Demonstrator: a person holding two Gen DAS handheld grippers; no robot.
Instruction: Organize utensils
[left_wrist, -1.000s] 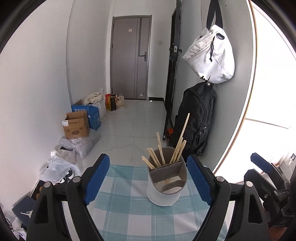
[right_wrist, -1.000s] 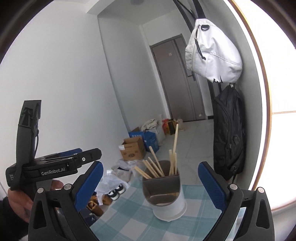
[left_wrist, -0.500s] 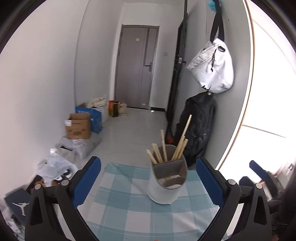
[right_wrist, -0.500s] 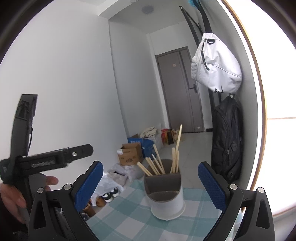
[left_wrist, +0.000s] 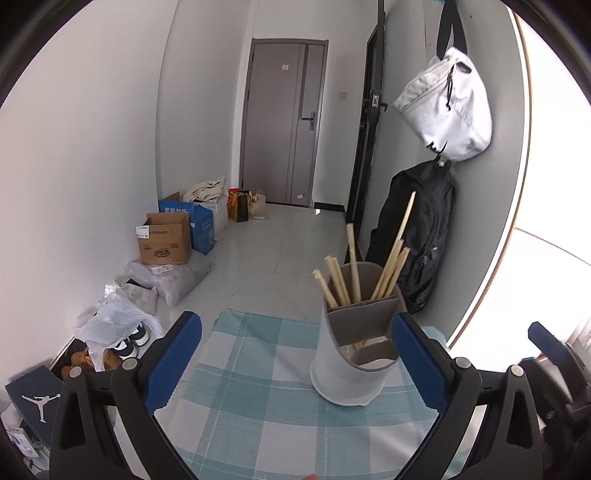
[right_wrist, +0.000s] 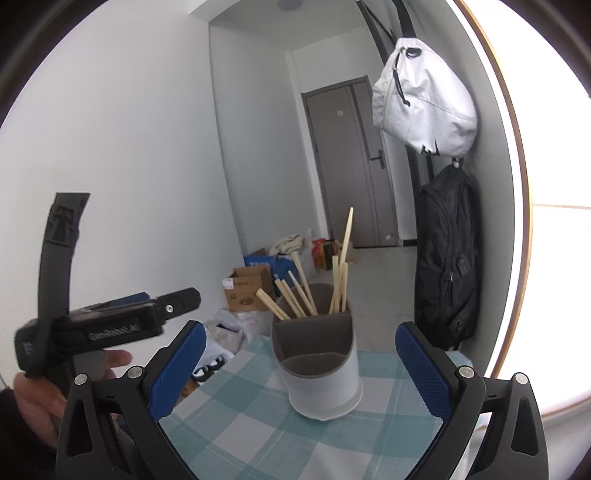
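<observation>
A white utensil holder (left_wrist: 345, 365) with a grey divided insert stands on a blue-checked tablecloth (left_wrist: 258, 406). Several wooden chopsticks (left_wrist: 388, 266) stand in its far compartment; the near compartment looks empty. It also shows in the right wrist view (right_wrist: 321, 376) with the chopsticks (right_wrist: 295, 299). My left gripper (left_wrist: 295, 362) is open and empty, held back from the holder, which sits toward its right finger. My right gripper (right_wrist: 301, 363) is open and empty, with the holder between its fingers but farther ahead. The left gripper's body (right_wrist: 110, 325) shows at the left of the right wrist view.
The cloth-covered table (right_wrist: 369, 435) is small, with its far edge just behind the holder. Beyond lie a tiled floor with cardboard boxes (left_wrist: 164, 243), bags and shoes (left_wrist: 129, 336). A black backpack (left_wrist: 424, 236) and a white bag (left_wrist: 447, 110) hang on the right wall.
My left gripper has opened wider and pulled back and to the left, so the holder sits more to its right. My right gripper has barely moved.
</observation>
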